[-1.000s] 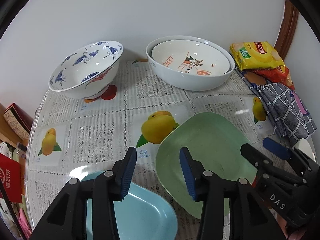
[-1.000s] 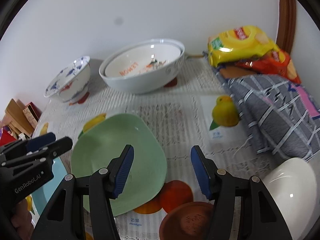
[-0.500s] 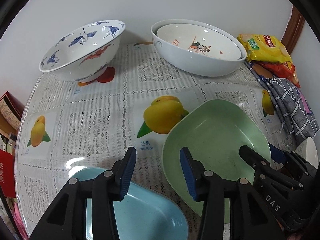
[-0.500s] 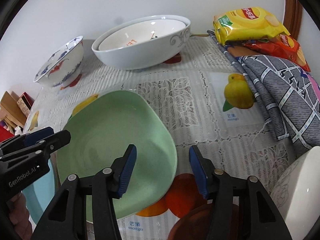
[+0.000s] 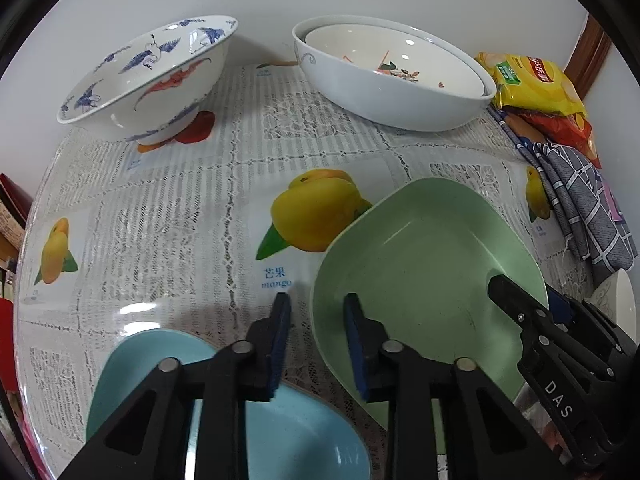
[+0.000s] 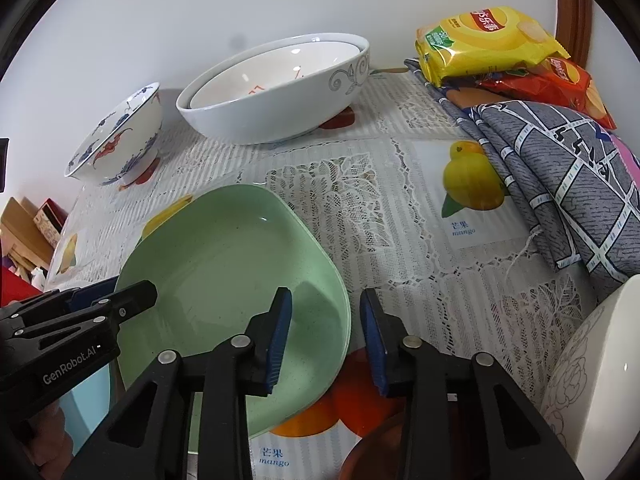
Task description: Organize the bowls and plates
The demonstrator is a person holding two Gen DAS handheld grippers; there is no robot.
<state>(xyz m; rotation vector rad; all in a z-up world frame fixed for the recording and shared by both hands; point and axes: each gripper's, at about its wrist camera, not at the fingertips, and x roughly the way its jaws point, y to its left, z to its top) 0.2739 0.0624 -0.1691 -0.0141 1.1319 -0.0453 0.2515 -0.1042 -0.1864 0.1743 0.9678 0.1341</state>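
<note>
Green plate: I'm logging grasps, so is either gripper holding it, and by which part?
Nothing is held. Both grippers are open. The right gripper straddles the green plate's near right rim, and the left gripper straddles its left rim, neither closed on it.

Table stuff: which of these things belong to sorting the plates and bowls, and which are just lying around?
Part of the job:
green plate
blue plate
blue-patterned bowl
two nested white bowls
white bowl at the right edge

Just lying about:
yellow chip bag
red chip bag
grey checked cloth
</note>
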